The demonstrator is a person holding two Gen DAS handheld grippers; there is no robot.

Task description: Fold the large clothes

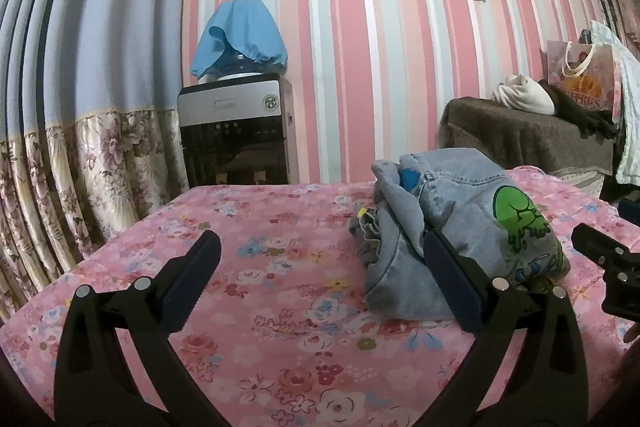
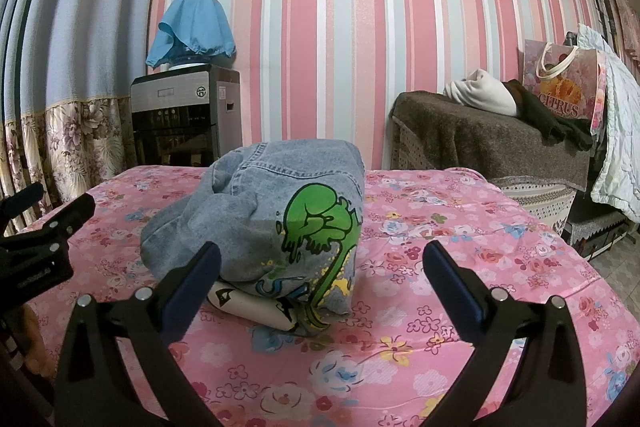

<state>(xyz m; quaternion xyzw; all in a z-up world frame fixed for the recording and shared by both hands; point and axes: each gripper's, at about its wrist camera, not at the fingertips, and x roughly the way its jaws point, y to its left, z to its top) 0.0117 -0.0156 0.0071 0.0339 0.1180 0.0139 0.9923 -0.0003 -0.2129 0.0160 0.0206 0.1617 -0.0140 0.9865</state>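
Note:
A light blue denim garment with a green cartoon print lies in a folded bundle on the pink floral bed cover. It also shows in the right wrist view, with a white printed part under its front edge. My left gripper is open and empty above the cover, its right finger in front of the bundle's left side. My right gripper is open and empty just before the bundle. The right gripper shows at the left view's right edge, the left gripper at the right view's left edge.
A water dispenser with a blue cloth on top stands behind the bed against the striped wall. A brown-covered unit at back right holds white and dark clothes and a gift bag. Floral curtains hang at left.

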